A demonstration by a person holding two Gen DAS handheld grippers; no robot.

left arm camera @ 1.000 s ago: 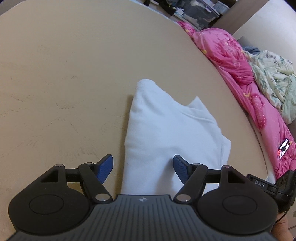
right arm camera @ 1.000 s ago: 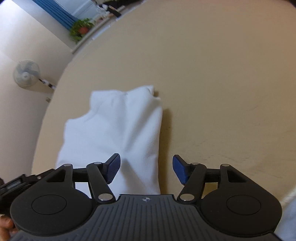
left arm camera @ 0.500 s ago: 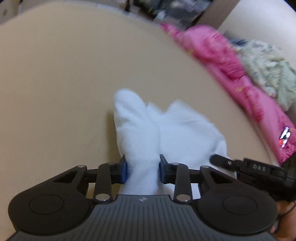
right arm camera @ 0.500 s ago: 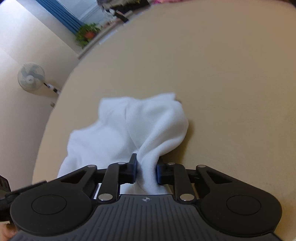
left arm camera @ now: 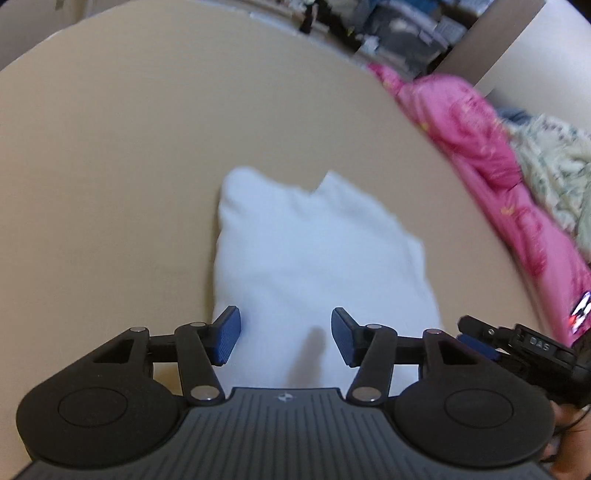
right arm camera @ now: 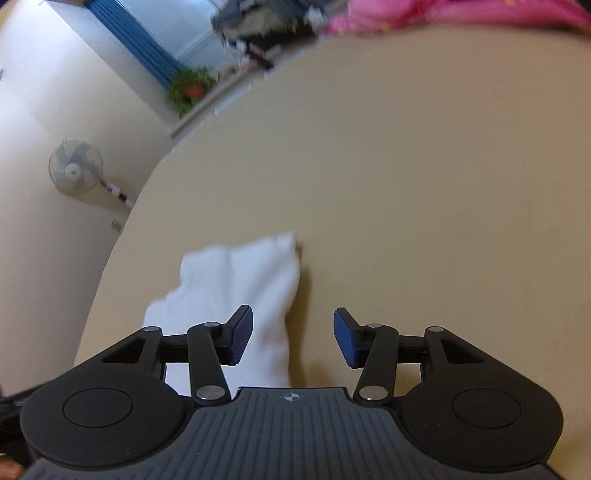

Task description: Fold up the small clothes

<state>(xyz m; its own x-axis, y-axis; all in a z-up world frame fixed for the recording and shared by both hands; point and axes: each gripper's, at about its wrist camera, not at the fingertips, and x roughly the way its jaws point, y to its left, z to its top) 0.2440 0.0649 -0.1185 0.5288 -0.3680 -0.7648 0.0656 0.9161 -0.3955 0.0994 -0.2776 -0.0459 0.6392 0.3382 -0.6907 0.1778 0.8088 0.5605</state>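
Observation:
A small white garment (left arm camera: 314, 266) lies folded on the tan bed surface (left arm camera: 110, 184). In the left wrist view my left gripper (left arm camera: 286, 339) hangs over its near end, jaws opening, blue pads apart and off the cloth. The right gripper's tip (left arm camera: 476, 334) shows at the garment's right edge. In the right wrist view the same garment (right arm camera: 243, 288) lies left of centre, and my right gripper (right arm camera: 293, 339) is over its right edge, jaws opening, pads clear of the cloth.
A pink quilt (left arm camera: 480, 147) and a pale flowered blanket (left arm camera: 554, 166) are heaped along the bed's right side. Cluttered storage (left arm camera: 388, 29) stands beyond the bed. A wall fan (right arm camera: 75, 168), a potted plant (right arm camera: 190, 86) and a blue curtain (right arm camera: 136, 37) are at the left.
Half a second ago both grippers pinched raised folds of the white garment. Both have let go and their jaws have spread; the cloth has dropped flat on the bed.

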